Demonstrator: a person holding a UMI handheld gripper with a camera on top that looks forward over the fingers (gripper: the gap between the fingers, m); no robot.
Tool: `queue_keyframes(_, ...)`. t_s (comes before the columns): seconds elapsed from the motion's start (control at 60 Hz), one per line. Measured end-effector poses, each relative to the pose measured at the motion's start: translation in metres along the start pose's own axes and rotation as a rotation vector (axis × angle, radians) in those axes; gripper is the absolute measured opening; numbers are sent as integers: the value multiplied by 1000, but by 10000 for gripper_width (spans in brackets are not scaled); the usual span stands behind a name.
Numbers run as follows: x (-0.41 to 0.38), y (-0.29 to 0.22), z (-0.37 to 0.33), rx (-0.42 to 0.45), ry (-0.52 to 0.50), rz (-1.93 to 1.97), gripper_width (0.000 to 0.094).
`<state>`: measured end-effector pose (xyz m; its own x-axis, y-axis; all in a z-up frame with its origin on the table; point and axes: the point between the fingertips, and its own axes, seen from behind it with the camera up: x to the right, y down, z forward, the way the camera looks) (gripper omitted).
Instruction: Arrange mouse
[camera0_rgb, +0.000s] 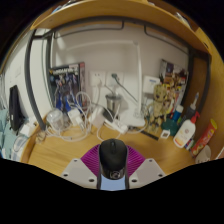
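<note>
At the far left a dark upright object (14, 106) is leaning by the wall, and beside it a boxed figure (64, 86) is standing behind a tangle of white cables (88, 118) that is trailing over the wooden bench (60, 152). In the middle, the hand-held gripper (114, 168) is clasping a black mouse (114, 155), both pink pads pressing its sides, just above the bench. Farther right, small figurines (163, 100) and colourful bottles (186, 128) are crowding the bench's far edge.

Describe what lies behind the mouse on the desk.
Behind the mouse, held between the tongs, are bare desk, tangled cables and the wall. The mouse hides the desk directly beneath.
</note>
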<state>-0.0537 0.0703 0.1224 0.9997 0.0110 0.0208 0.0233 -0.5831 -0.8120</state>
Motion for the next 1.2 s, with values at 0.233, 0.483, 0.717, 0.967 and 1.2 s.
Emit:
queue_keyframes(0.233, 3, 87, 27, -129, -19, 14, 326)
queue_keyframes(0.483, 2, 136, 36, -189, -3, -2, 339)
queue_keyframes(0.717, 2, 136, 37, -198, -12, 75, 474)
queue_keyframes(0.967, -7, 127, 3, -234, -31, 6, 858)
queue_keyframes(1.2, -4, 65, -91, -133, -13, 35, 859)
